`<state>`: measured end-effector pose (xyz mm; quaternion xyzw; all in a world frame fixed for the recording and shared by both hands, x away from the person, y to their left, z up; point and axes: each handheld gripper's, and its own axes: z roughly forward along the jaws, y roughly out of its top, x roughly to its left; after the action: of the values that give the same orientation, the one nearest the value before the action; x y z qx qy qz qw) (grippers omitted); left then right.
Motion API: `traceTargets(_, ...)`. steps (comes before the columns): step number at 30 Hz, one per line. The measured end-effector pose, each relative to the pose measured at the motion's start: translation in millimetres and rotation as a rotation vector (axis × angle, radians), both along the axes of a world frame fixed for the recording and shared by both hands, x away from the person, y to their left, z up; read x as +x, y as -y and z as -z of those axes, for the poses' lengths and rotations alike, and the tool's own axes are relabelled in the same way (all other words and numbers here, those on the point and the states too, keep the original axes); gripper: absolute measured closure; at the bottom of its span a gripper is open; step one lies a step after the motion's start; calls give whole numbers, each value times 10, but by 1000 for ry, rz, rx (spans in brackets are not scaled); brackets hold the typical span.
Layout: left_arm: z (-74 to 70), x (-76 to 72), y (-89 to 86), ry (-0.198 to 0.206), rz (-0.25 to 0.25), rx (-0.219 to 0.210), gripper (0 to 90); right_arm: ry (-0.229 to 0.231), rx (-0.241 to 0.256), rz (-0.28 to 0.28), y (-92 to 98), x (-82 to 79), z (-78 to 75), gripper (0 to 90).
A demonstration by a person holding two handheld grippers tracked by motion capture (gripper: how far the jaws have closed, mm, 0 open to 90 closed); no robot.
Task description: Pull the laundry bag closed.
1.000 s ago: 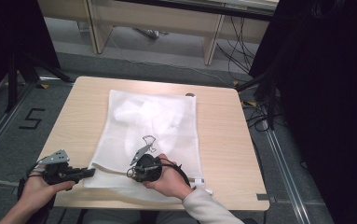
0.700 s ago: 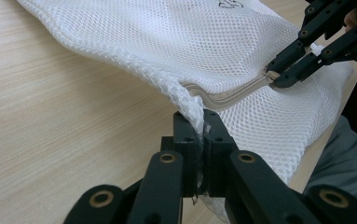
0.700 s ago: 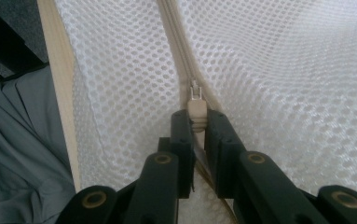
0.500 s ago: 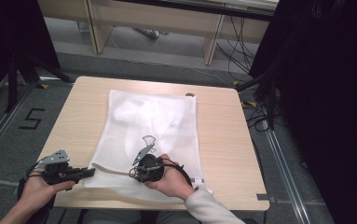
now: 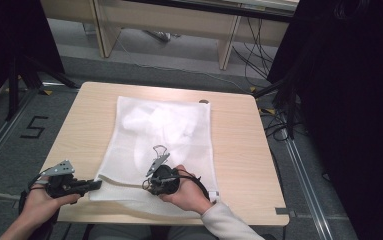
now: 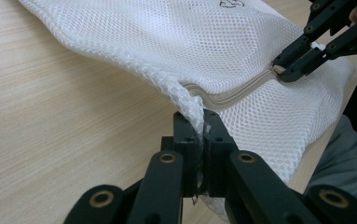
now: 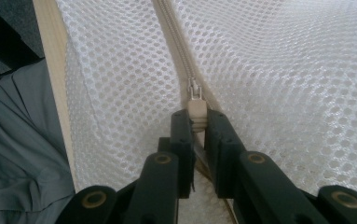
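1. I've got the white mesh laundry bag (image 5: 164,145) lying flat mid-frame in the high view, on the light wood table (image 5: 239,145); its near hem sits at the lower centre.
2. My left gripper (image 5: 93,185), lower left of the high view, has its jaws closed on the bag's corner; in the left gripper view the mesh bunches up between them at bottom centre.
3. My right gripper (image 7: 197,122) has its jaws clamped on the beige zipper pull (image 7: 196,110), centre of the right gripper view.
4. Progress, as I judge it: the zipper (image 6: 232,93) looks shut from the left corner to the pull; beyond the pull I can't tell. So zipping is roughly midway, with the run toward the lower-right end left.
5. Materials: open honeycomb netting, soft and floppy, with a bulky white lump showing inside at upper centre. The zipper tape is smooth beige, and its small metal slider (image 7: 194,89) sits just above the pull.
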<state>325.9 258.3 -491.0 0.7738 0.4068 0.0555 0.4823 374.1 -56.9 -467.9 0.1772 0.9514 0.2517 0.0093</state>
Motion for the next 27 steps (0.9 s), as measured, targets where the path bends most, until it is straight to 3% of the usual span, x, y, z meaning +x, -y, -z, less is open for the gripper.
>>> traceTargets(27, 1, 0, -3, 2, 0, 6, 856, -3, -9, 18, 116, -2, 5, 825)
